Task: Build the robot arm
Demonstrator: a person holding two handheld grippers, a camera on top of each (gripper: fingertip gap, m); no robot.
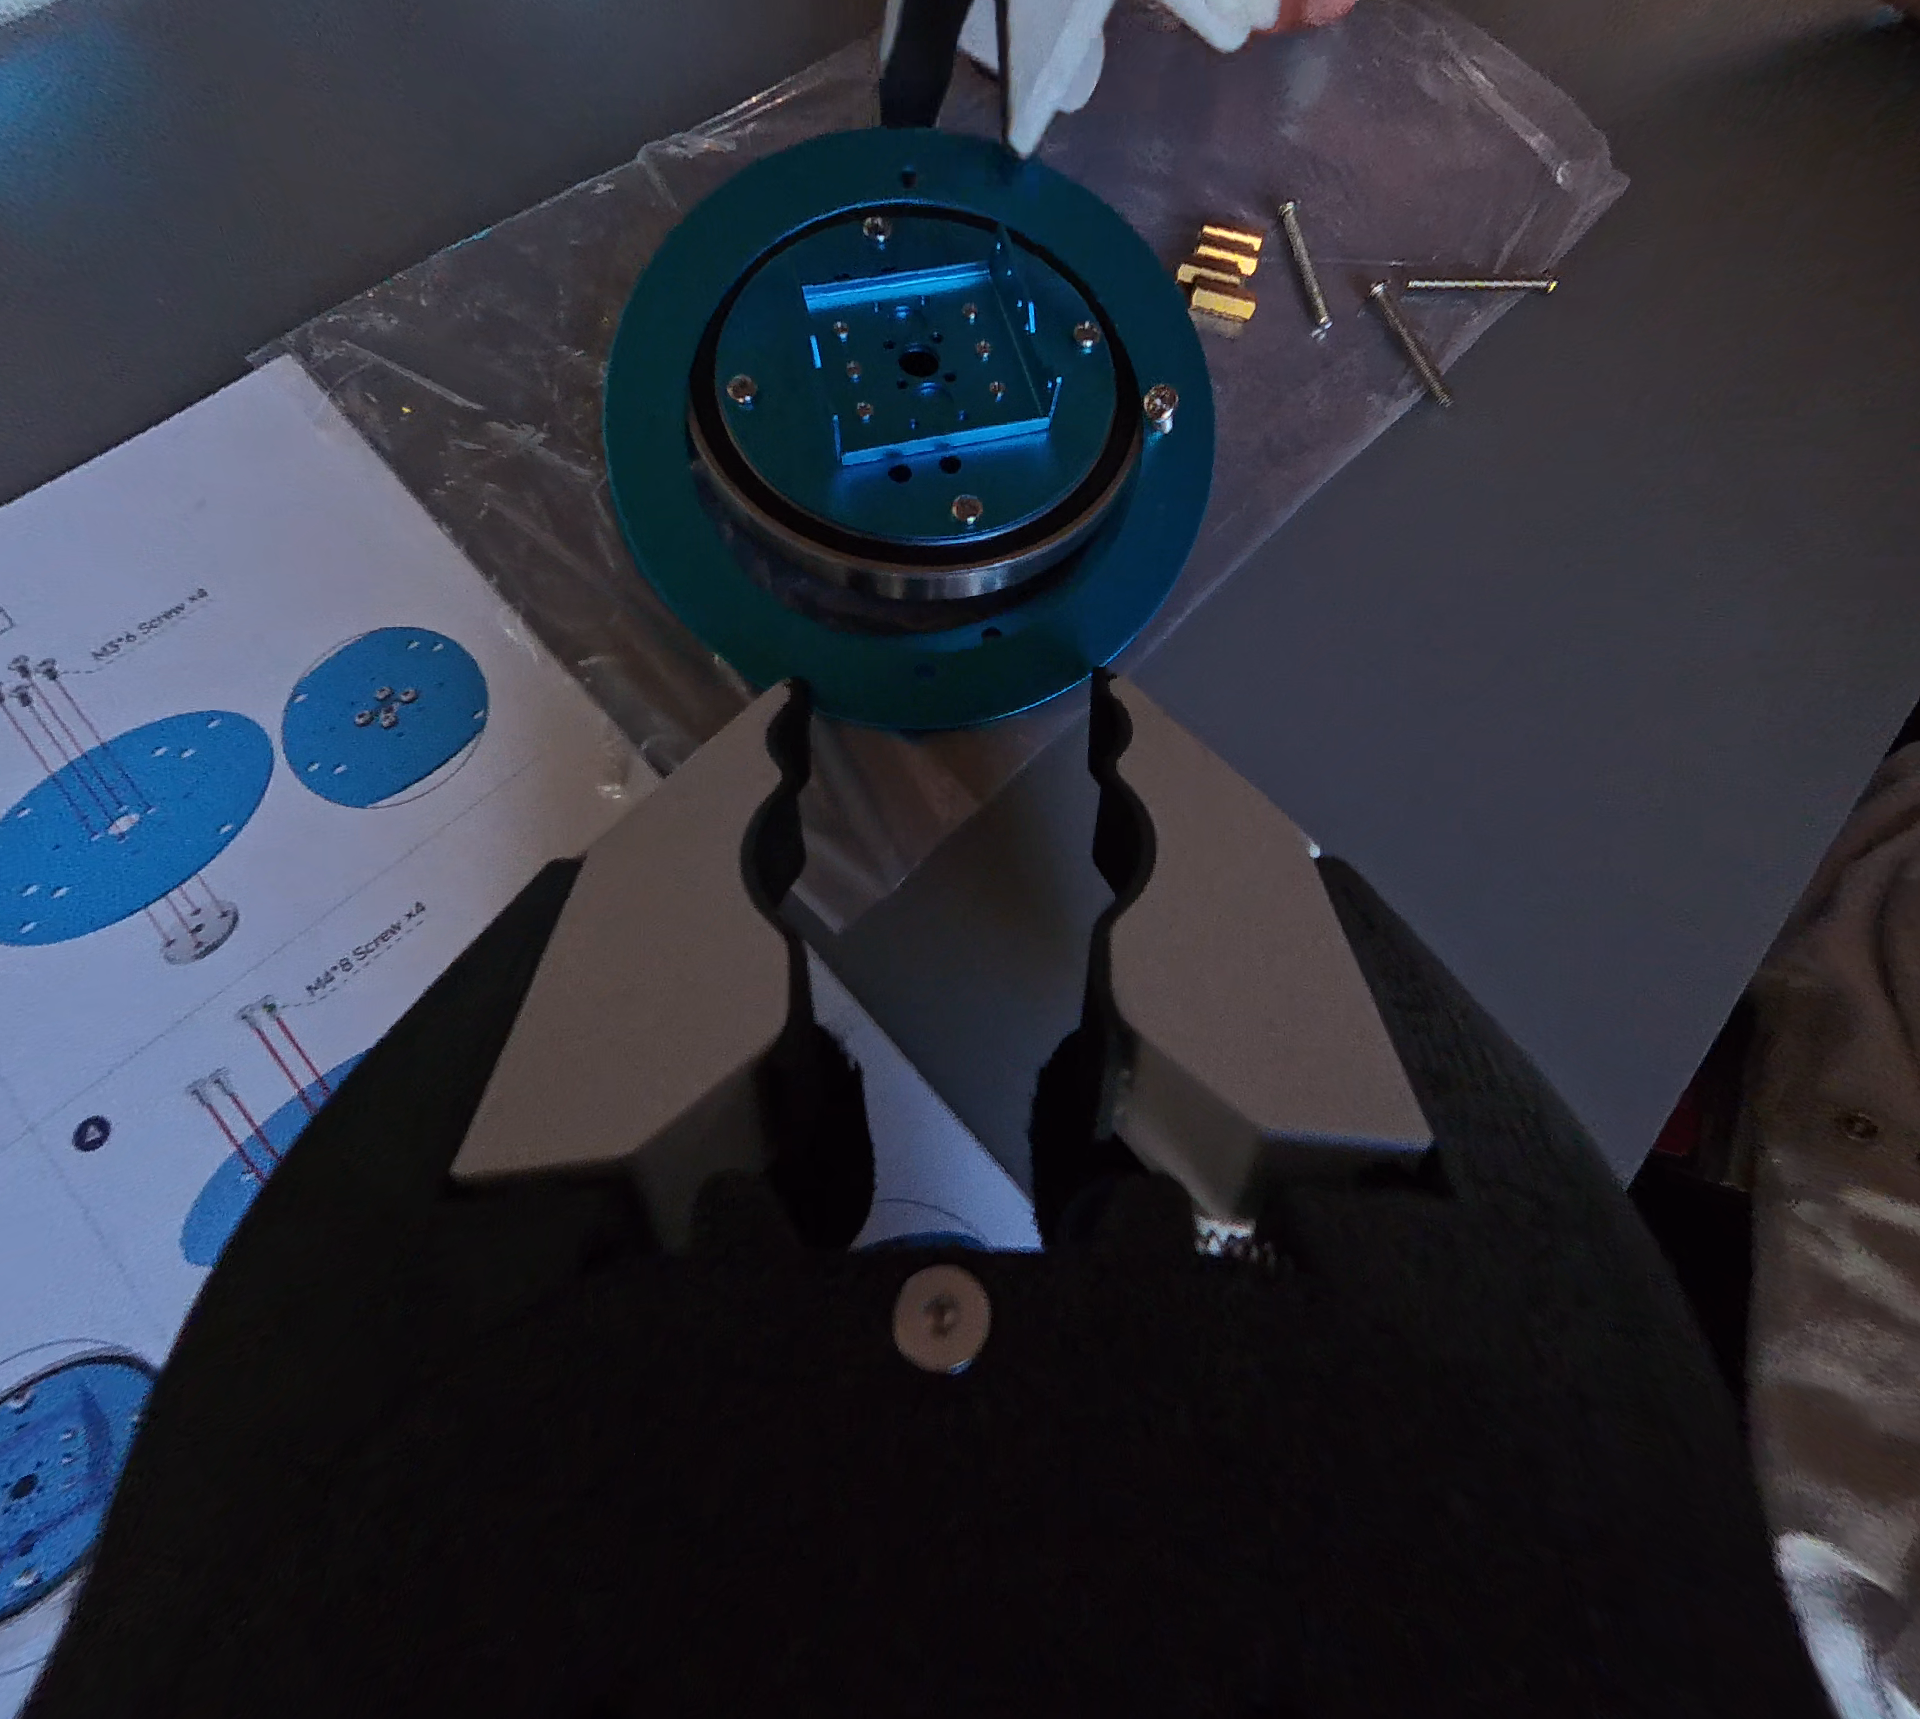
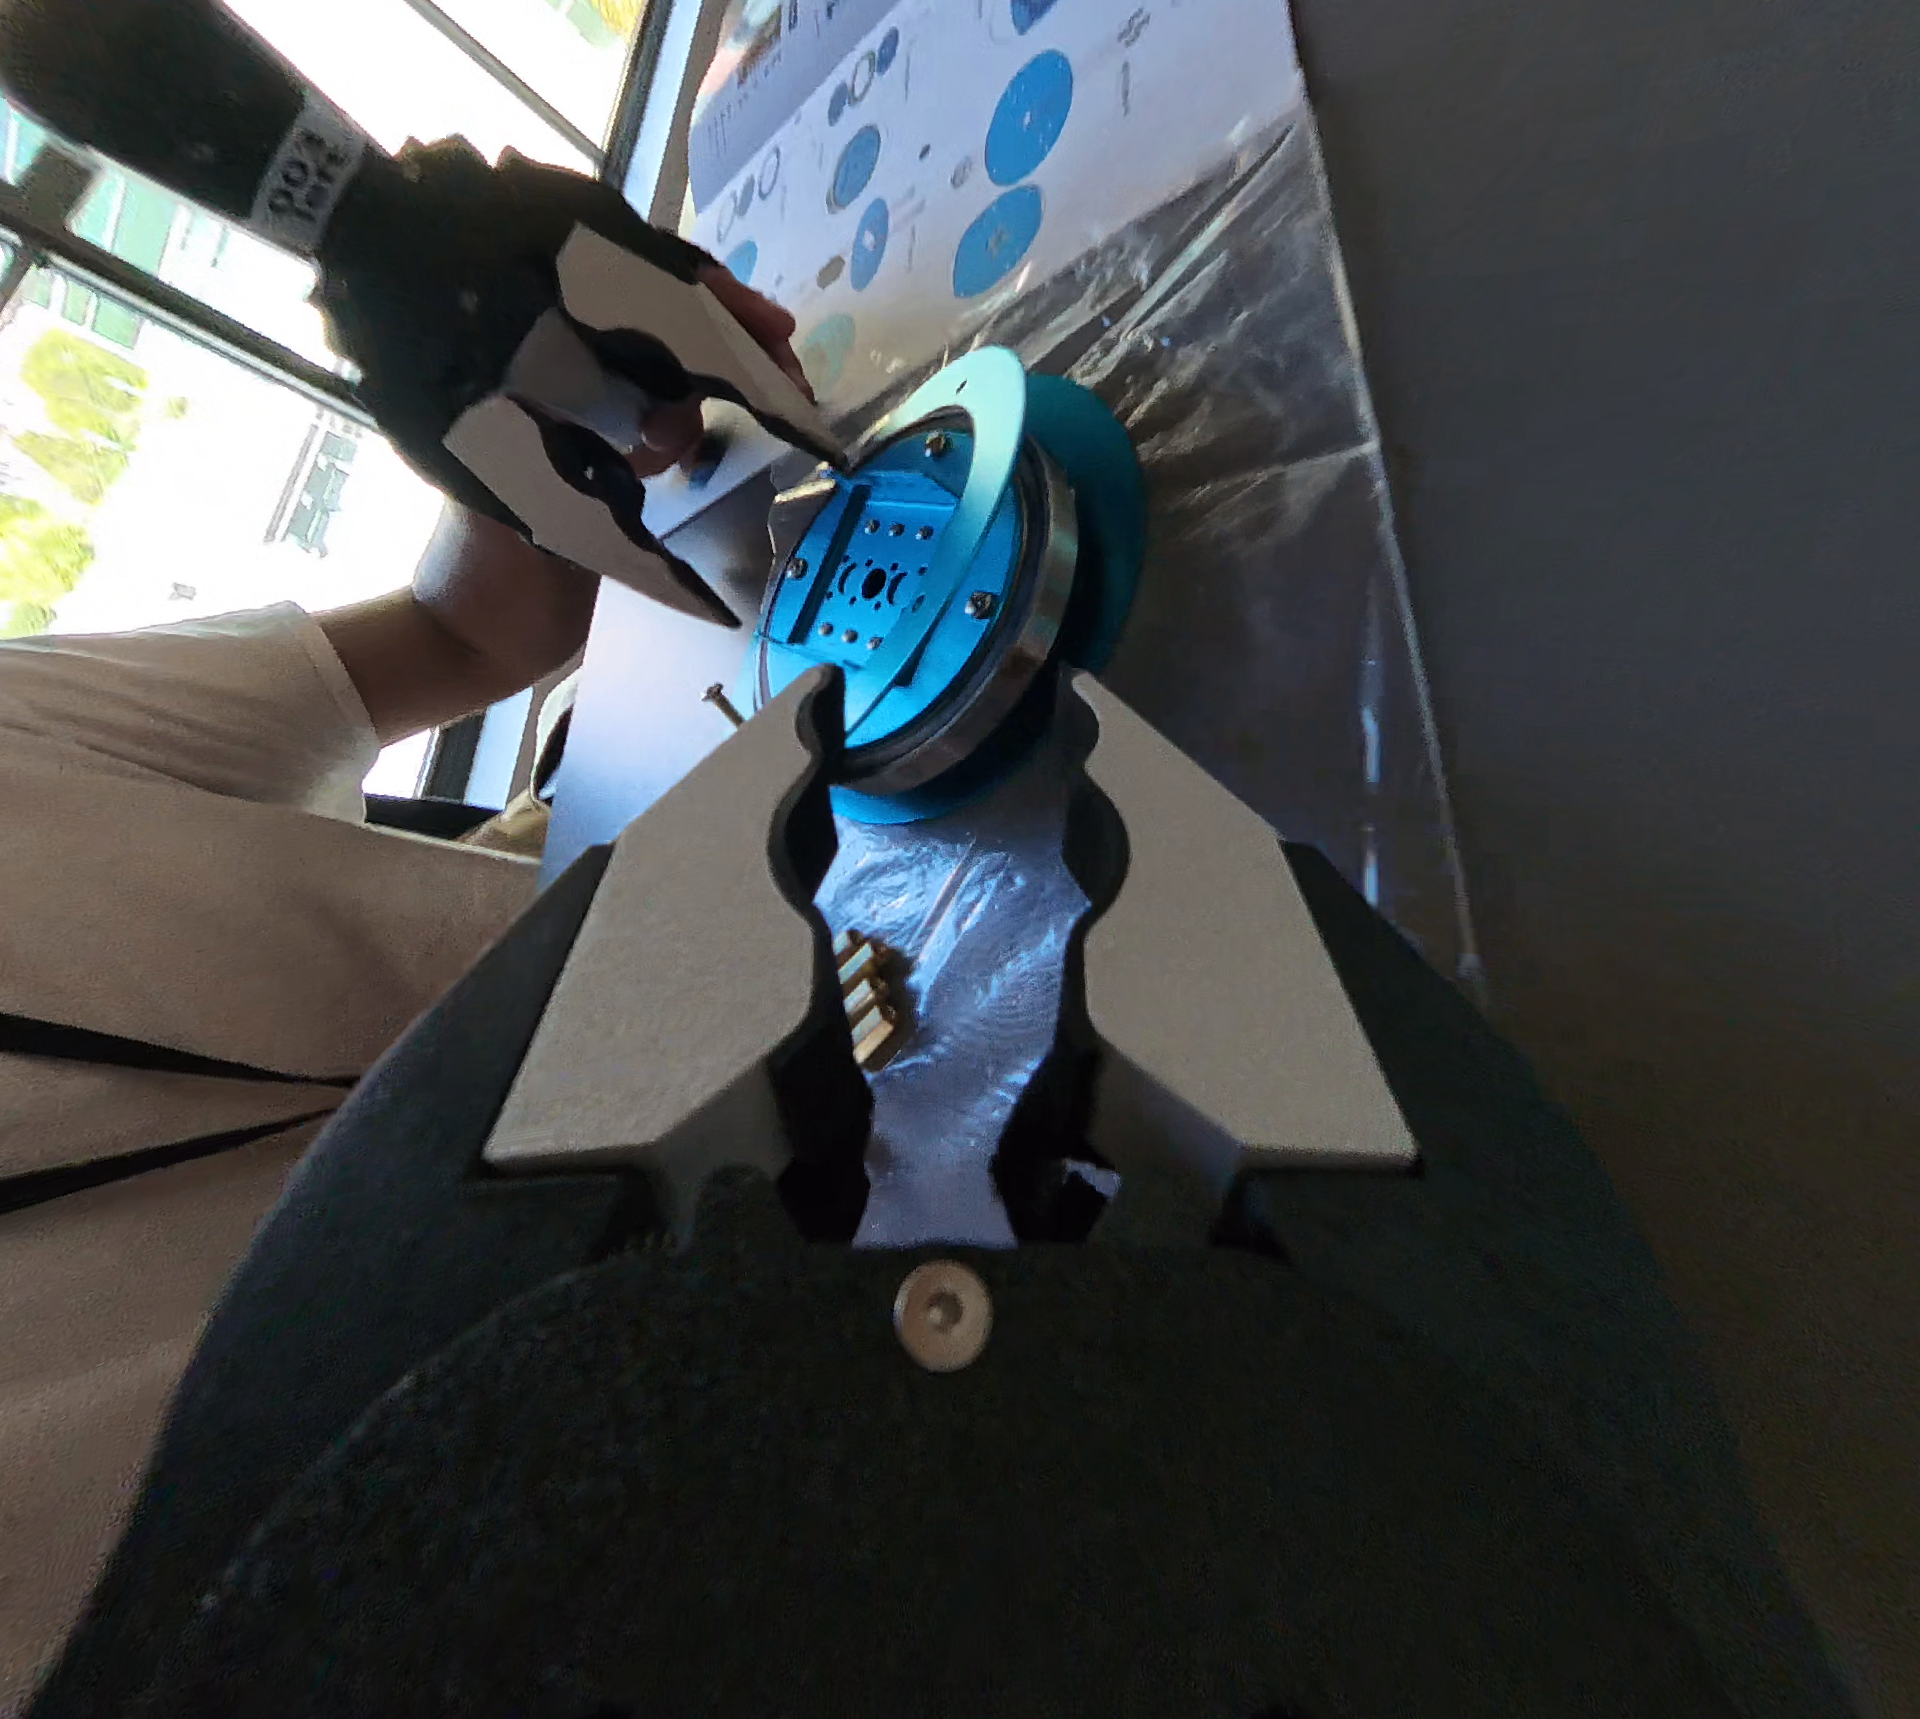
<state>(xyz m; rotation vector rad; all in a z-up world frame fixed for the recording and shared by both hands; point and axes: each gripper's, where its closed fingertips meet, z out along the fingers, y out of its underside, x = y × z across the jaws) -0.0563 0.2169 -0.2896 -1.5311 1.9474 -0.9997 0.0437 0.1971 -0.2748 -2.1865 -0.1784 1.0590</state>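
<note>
Both grippers open at the blue turntable assembly, neither holding anything.

The left gripper [image 1: 945,687] has its jaws spread, tips at the near rim of the blue turntable assembly [image 1: 909,422]. The right gripper [image 2: 951,703] is likewise unclamped, with one tip at the far flange edge. The assembly sits on a clear plastic sheet [image 1: 1455,111] mid-bench. In the right wrist view a pale ring [image 2: 982,464] seems to lie tilted across its top; I can't confirm this from the left view. Judgement: the flange is thin and slick, so pads should sit square on the rim. Brass standoffs [image 1: 1221,272] and long screws [image 1: 1304,267] lie loose to the right. An instruction sheet [image 1: 208,734] with blue diagrams and small printed captions lies to the left. No brand marks are visible on the parts.
</note>
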